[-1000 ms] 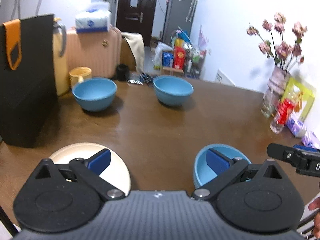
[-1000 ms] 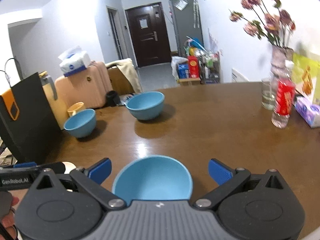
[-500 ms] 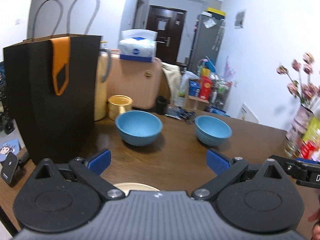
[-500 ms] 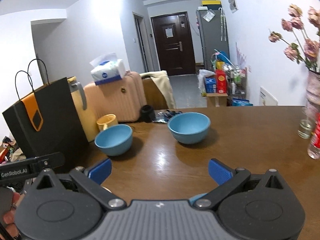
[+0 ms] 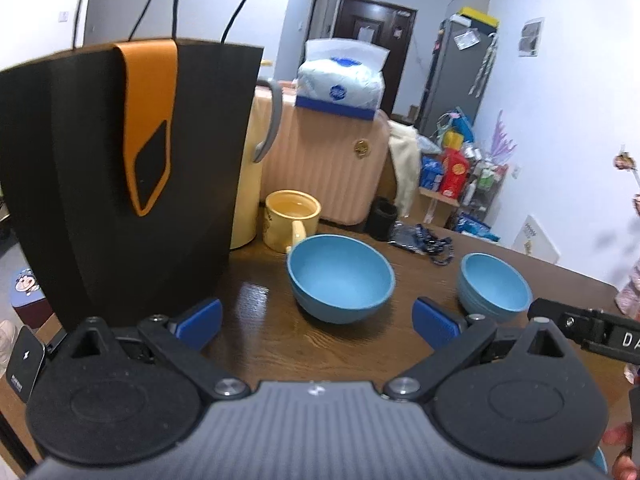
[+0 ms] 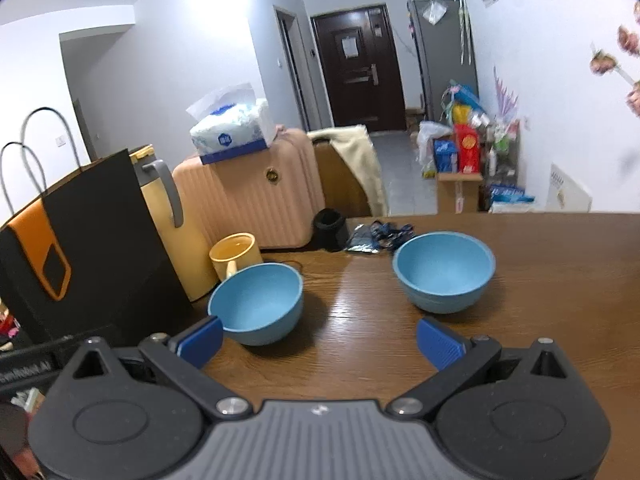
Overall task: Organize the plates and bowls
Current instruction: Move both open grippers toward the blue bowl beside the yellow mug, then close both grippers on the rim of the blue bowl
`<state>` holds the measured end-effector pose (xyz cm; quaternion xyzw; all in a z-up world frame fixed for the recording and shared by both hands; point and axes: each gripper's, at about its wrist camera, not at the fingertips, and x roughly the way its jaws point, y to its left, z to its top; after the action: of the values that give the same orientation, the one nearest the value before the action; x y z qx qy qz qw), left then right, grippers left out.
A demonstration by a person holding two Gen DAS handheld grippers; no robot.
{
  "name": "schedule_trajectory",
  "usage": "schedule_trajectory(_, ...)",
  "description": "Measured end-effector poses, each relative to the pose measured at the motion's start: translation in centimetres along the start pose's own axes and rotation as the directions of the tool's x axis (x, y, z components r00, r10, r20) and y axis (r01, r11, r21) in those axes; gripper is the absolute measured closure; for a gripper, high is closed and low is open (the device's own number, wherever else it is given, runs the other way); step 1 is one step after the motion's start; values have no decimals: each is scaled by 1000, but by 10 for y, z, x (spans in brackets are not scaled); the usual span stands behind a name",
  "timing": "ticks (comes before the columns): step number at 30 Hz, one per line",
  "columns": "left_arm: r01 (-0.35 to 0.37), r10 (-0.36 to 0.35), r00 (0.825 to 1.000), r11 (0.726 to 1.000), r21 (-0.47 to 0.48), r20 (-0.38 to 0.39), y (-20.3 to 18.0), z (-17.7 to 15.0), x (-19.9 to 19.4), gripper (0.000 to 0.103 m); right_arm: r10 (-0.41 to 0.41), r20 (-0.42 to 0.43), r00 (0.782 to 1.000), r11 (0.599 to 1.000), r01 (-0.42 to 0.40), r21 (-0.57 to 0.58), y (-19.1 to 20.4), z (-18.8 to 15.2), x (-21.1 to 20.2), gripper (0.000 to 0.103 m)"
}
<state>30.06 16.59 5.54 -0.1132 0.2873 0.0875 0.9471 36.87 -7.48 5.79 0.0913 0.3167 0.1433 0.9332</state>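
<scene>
Two blue bowls stand upright on the brown wooden table (image 5: 344,344). In the left wrist view the nearer bowl (image 5: 341,278) sits just ahead of my open, empty left gripper (image 5: 318,322), and the farther bowl (image 5: 494,287) is to its right. In the right wrist view the left bowl (image 6: 256,303) lies ahead of my open, empty right gripper (image 6: 320,340), close to its left finger (image 6: 200,340); the right bowl (image 6: 443,270) stands farther back. The cream plate and the third blue bowl are hidden below both gripper bodies.
A black paper bag (image 5: 120,176) stands at the table's left, with a yellow jug (image 6: 168,232) and a yellow mug (image 5: 292,220) behind it. A pink suitcase (image 6: 248,196) with a tissue pack stands beyond the table. A black cup (image 6: 330,226) and keys (image 5: 424,238) lie at the far edge.
Both grippers have tilted up and moved forward toward the two far bowls. The cream plate and the near blue bowl have dropped out of view. Both stay open.
</scene>
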Motion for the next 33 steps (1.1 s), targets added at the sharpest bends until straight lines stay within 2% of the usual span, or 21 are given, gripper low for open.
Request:
schedule_trajectory(7, -39, 37, 997, 999, -30, -73, 6, 16, 70, 0, -26, -75, 997, 997, 31, 73, -3, 16, 75, 0)
schedule_trajectory(12, -56, 46, 992, 995, -83, -119, 15, 27, 115, 0, -21, -115, 993, 993, 34, 110, -3, 23, 127, 0)
schedule_trajectory(19, -80, 56, 985, 987, -141, -164, 21, 38, 162, 0, -56, -142, 988, 990, 74, 122, 2, 26, 181, 0)
schedule_trajectory(25, -103, 73, 976, 985, -140, -208, 19, 33, 199, 1, -68, -162, 984, 986, 91, 139, 1, 20, 221, 1)
schedule_trajectory(28, -116, 85, 970, 985, -127, -228, 19, 31, 216, 7, -65, -173, 983, 984, 91, 151, -1, 17, 236, 3)
schedule_trajectory(31, -117, 86, 965, 987, -113, -249, 19, 30, 230, 18, -49, -176, 983, 987, 75, 141, 2, 16, 249, 6)
schedule_trajectory(33, -115, 84, 963, 987, -111, -255, 20, 30, 236, 24, -51, -180, 982, 989, 74, 127, 5, 15, 256, 13)
